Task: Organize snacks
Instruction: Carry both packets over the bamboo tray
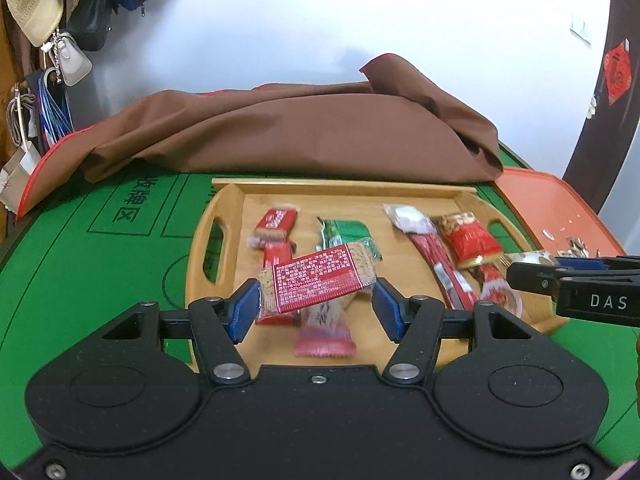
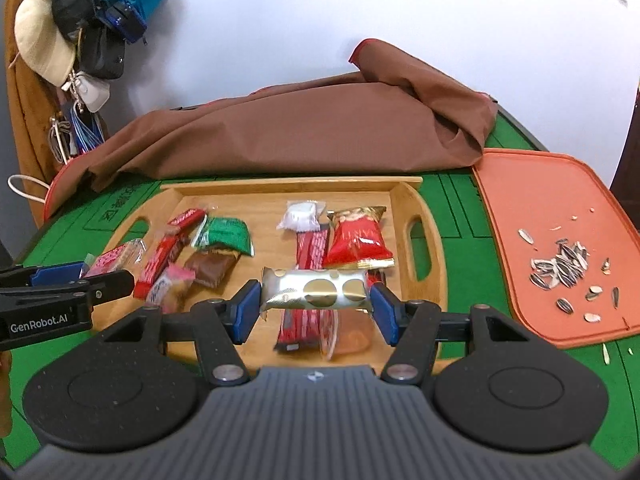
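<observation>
Both grippers carrying snacks above the tray [image 1: 460,196]
Left gripper [image 1: 316,306] pinches a red wafer [image 1: 316,280]; right gripper [image 2: 316,306] pinches a gold bar [image 2: 316,290]; next, place each.

2 hand-held grippers [image 1: 316,304] [image 2: 316,306], 1 wooden tray [image 2: 432,240], 1 orange board [image 2: 540,200], 1 brown cloth [image 2: 300,132], 1 pile of sunflower seeds [image 2: 560,268].

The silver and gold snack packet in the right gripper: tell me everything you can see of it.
The silver and gold snack packet is a shiny foil pillow wrapper, silver with large gold dots and crimped ends. It lies crosswise and roughly level, clamped end to end between the blue pads of the right gripper, lifted above the wooden tray and the red packets beneath it. Only the pads touch it. It looks sealed and undented; no print is legible.
</observation>
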Demonstrator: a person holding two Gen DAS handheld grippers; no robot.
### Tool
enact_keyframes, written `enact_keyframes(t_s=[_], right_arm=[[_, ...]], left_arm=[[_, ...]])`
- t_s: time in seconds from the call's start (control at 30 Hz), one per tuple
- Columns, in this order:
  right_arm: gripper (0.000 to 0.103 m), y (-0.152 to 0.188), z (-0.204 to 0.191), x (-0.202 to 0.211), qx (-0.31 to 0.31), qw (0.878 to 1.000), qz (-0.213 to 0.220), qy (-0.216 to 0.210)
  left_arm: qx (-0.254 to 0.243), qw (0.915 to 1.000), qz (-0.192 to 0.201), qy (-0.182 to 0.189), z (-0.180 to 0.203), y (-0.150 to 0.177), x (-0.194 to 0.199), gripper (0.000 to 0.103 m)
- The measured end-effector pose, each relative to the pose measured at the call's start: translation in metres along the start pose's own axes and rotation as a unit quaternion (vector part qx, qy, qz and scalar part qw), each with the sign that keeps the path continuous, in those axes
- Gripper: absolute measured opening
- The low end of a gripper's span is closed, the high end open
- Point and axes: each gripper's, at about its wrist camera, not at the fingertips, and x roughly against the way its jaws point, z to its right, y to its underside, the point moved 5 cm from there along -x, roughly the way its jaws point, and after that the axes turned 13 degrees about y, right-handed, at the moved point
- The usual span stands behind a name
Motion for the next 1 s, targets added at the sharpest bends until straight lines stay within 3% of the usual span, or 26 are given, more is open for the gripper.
enact_keyframes(t_s=[0.33, 1.0], right_arm=[[0.062, -0.035, -0.006, -0.037, -0.004, 0.999, -0.036, -0.003], [0.062, -0.084, -0.018, -0.135, 0.008, 0.994, -0.097, 0.046]], left_arm=[[0.014, 0.9997, -0.02, -0.003, -0.017, -0.034, -0.041, 0.059], [0.053, 0.9943, -0.092, -0.014, -0.045, -0.075, -0.147, 0.059]])
